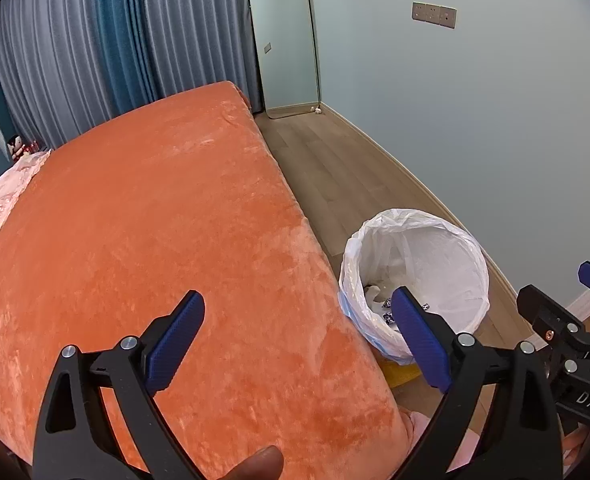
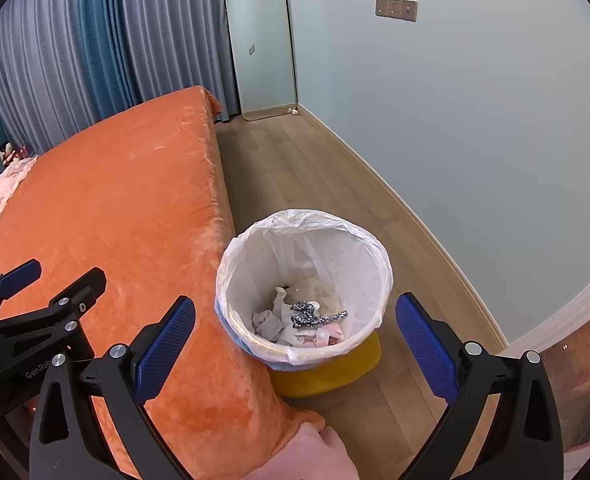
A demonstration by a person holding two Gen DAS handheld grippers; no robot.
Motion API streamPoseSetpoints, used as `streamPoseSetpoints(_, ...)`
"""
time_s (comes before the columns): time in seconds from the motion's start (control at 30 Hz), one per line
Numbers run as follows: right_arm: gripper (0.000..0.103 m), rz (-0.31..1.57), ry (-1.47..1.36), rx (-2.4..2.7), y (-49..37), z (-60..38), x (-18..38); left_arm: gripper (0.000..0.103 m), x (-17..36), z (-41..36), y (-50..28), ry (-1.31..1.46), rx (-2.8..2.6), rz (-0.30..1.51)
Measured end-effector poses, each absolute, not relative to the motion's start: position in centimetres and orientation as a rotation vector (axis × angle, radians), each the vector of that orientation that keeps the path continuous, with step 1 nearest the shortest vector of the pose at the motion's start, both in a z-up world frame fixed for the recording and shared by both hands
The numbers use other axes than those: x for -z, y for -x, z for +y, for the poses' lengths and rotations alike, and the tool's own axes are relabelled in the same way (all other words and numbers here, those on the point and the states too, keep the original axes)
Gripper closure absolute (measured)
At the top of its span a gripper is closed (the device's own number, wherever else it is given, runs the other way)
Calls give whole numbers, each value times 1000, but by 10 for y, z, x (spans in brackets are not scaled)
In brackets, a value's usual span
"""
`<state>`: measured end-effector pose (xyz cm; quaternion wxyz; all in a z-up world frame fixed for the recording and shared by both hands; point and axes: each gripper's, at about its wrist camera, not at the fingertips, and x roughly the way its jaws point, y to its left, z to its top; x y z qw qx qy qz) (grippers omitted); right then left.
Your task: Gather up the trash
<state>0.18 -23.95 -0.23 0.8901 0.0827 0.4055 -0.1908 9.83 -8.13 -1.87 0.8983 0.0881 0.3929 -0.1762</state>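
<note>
Left tongs (image 1: 299,340) spread, empty, over bed (image 1: 155,220); right tongs (image 2: 295,344) spread above bin (image 2: 307,280).

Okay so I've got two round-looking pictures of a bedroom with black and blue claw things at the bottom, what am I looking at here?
Those claws are hand-held grippers, one in each of a person's hands, each carrying a wide-angle camera that looks along its fingers. One picture is from the left gripper, over the orange bedspread. The other is from the right gripper, above a bin with a white liner standing on the wooden floor beside the bed. Crumpled trash lies in the bin. Both grippers stand open and hold nothing.
</note>
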Motion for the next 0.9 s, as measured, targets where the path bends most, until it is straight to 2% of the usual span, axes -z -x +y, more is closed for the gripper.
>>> streamPoseSetpoints(0.9,7,868,-125,410,13,-234,10,10,23,-81,-84,-171,333,852)
